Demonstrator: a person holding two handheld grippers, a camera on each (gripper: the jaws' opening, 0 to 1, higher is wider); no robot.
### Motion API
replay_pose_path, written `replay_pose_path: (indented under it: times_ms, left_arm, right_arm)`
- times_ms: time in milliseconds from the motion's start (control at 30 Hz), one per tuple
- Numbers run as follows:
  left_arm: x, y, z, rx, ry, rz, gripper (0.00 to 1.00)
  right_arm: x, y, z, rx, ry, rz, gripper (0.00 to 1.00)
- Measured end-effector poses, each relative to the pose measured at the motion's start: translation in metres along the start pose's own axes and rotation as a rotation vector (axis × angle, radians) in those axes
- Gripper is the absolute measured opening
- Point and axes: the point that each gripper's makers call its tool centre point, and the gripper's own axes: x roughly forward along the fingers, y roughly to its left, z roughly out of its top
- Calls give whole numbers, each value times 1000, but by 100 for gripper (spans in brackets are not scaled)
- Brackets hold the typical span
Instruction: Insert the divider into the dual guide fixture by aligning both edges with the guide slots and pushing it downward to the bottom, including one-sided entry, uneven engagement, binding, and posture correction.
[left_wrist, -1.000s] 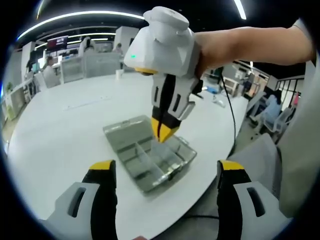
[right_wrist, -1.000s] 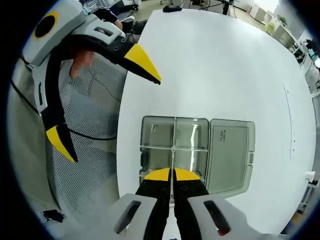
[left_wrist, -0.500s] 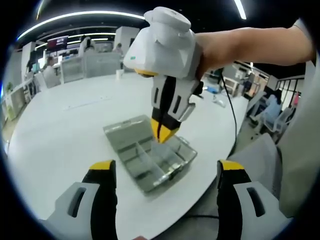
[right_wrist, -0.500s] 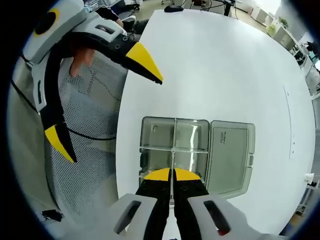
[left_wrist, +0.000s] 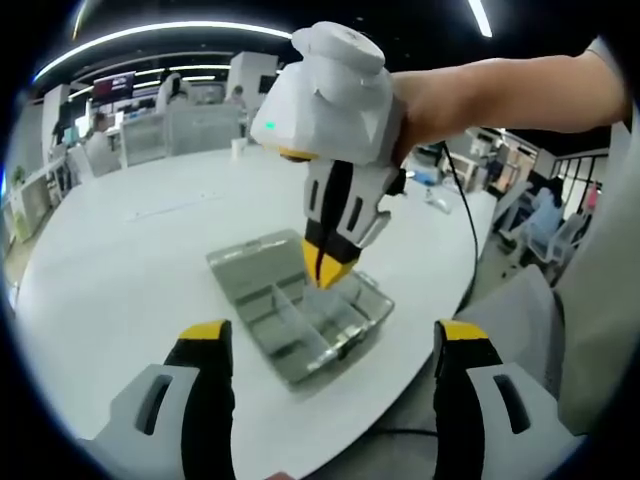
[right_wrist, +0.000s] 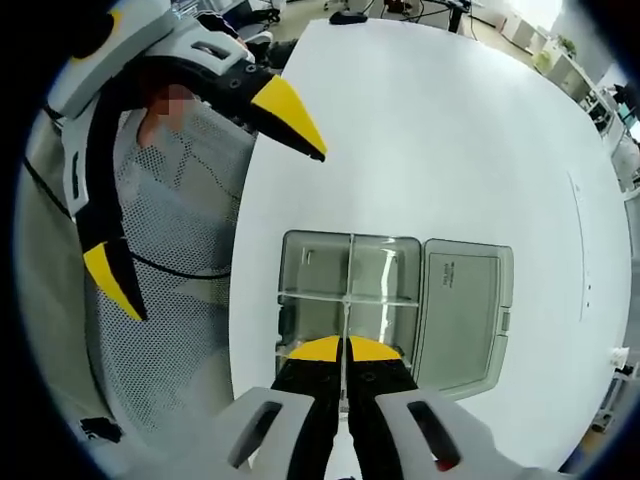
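A clear grey compartment box (right_wrist: 312, 268) lies on the white table with its lid (right_wrist: 463, 312) folded open flat beside it. My right gripper (right_wrist: 343, 348) is shut on a thin clear divider (right_wrist: 346, 300), seen edge-on and standing upright along the box's middle line, crossing a fitted cross wall. From the left gripper view, the right gripper (left_wrist: 325, 272) comes down from above in a person's hand, its yellow tips just over the box (left_wrist: 300, 325). My left gripper (left_wrist: 332, 338) hovers wide open short of the box, holding nothing; it shows as the left gripper (right_wrist: 205, 205) off the table's edge.
The round white table (left_wrist: 120, 270) stretches far beyond the box. Its near edge runs close to the box (right_wrist: 240, 330), with a mesh chair back (right_wrist: 180, 300) beside it. A black cable (left_wrist: 462, 230) hangs off the table. Desks and people stand in the far office.
The right gripper with the divider has barely shifted over the box. The left gripper stays open in much the same place.
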Motion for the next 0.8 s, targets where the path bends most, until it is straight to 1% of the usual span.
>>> replay_pose_path:
  times_ms: [467, 800]
  left_arm:
    - [1, 2, -1, 0, 1, 0, 81]
    - [-1, 0, -2, -1, 4, 2, 81]
  right_arm:
    - [3, 2, 0, -56, 2, -17, 0]
    - [9, 1, -2, -66, 3, -24, 0]
